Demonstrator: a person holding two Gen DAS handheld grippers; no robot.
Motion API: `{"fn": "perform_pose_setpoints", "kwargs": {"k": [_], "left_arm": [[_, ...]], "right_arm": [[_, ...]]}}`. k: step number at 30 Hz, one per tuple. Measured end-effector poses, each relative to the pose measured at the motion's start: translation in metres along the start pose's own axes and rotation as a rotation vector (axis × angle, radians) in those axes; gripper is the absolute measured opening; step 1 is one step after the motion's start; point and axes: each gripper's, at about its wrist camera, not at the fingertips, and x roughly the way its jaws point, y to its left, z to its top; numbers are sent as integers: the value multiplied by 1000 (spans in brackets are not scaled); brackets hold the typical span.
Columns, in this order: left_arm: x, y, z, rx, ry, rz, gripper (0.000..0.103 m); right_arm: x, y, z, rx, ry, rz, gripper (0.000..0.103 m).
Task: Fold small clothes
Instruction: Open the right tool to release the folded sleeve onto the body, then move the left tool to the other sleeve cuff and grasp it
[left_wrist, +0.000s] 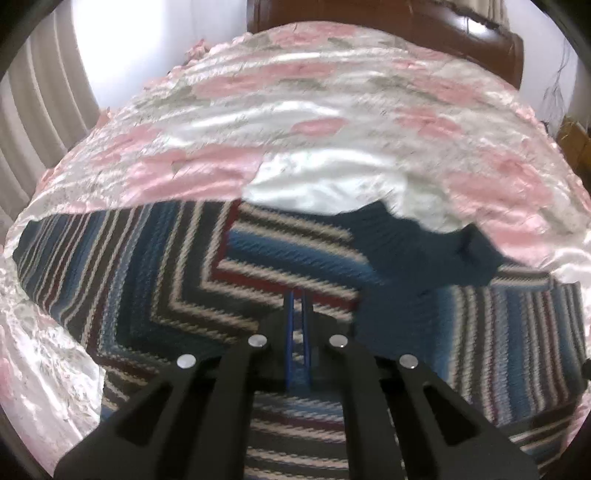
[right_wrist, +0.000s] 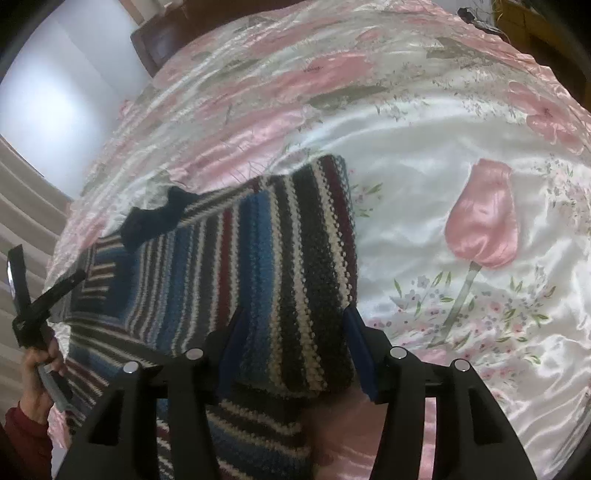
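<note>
A striped knit sweater (left_wrist: 155, 266) in blue, dark red, cream and black lies on the bed, its navy collar (left_wrist: 406, 243) toward the headboard. One side is folded over the body, so its stripes meet in a zigzag. My left gripper (left_wrist: 297, 295) hovers low over the sweater's middle with its blue fingers shut, and I see no cloth between them. In the right wrist view the sweater (right_wrist: 229, 258) shows its folded right edge. My right gripper (right_wrist: 294, 314) is open, its fingers standing on either side of that thick fold.
A shiny white and pink floral bedspread (right_wrist: 424, 177) covers the bed, with bare cover to the right of the sweater. A brown headboard (left_wrist: 388, 22) and pleated curtains (left_wrist: 37, 110) lie beyond. A hand (right_wrist: 37, 365) in a dark red sleeve holds the left tool.
</note>
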Motion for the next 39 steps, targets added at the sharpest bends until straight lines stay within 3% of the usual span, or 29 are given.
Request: {"fn": "perform_pose_setpoints", "kwargs": {"k": [4, 9, 13, 17, 29, 31, 33, 35, 39], "left_arm": [[-1, -1, -13, -18, 16, -66, 20], [-5, -34, -29, 28, 53, -191, 28], [5, -67, -42, 92, 113, -246, 35], [31, -72, -55, 81, 183, -234, 35], [40, -75, -54, 100, 178, -233, 38], [32, -67, -51, 80, 169, -259, 57], [21, -56, -49, 73, 137, -227, 69], [11, -40, -44, 75, 100, -195, 69], [6, 4, -36, 42, 103, -164, 72]], "right_arm": [[13, -10, -3, 38, 36, -27, 54], [7, -14, -4, 59, 1, 14, 53], [13, -10, -6, 12, 28, -37, 51], [21, -13, -12, 8, 36, -41, 50], [27, -5, -17, -27, 17, -93, 53], [17, -2, -16, -14, -1, -89, 55], [3, 3, -15, -10, -34, -68, 55], [-4, 11, -12, -19, -50, -68, 57], [-7, 35, -7, -47, -35, -65, 60]]}}
